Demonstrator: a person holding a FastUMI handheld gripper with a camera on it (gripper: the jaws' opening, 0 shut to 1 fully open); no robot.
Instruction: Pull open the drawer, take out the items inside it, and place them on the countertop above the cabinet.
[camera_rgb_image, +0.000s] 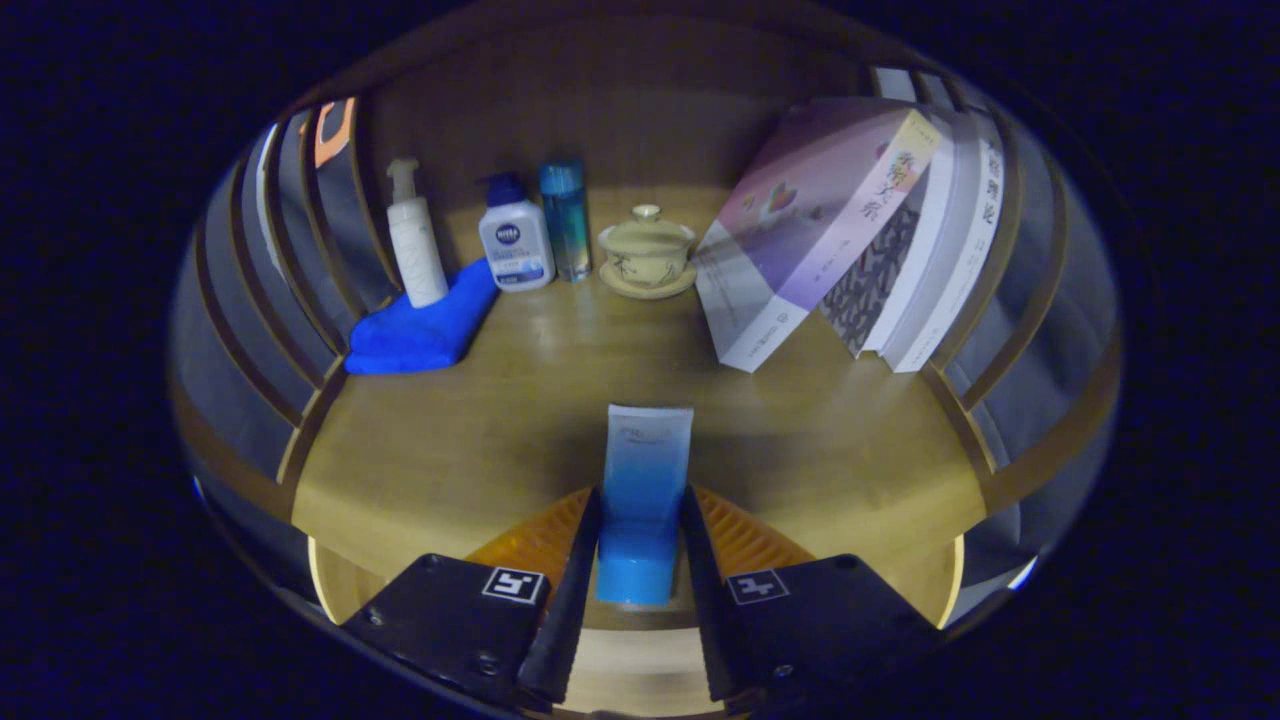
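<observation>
- Gripper (640, 560): both fingers pinch the blue tube (643, 500) near its cap end.
- Blue tube: held between the fingers, crimped end pointing forward over the wooden counter (480, 430).
- Beyond: folded blue towel (425, 325), bottles, lidded cup (647, 252), leaning books (850, 230).

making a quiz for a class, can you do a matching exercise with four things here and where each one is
Things:
1. blue tube
2. white pump bottle
3. lidded tea bowl
4. books

Places:
A. on the folded blue towel
B. leaning at the right of the countertop
C. between the fingers of the hand-held gripper
D. on a saucer, beside the teal bottle

Pairs: 1-C, 2-A, 3-D, 4-B
</observation>
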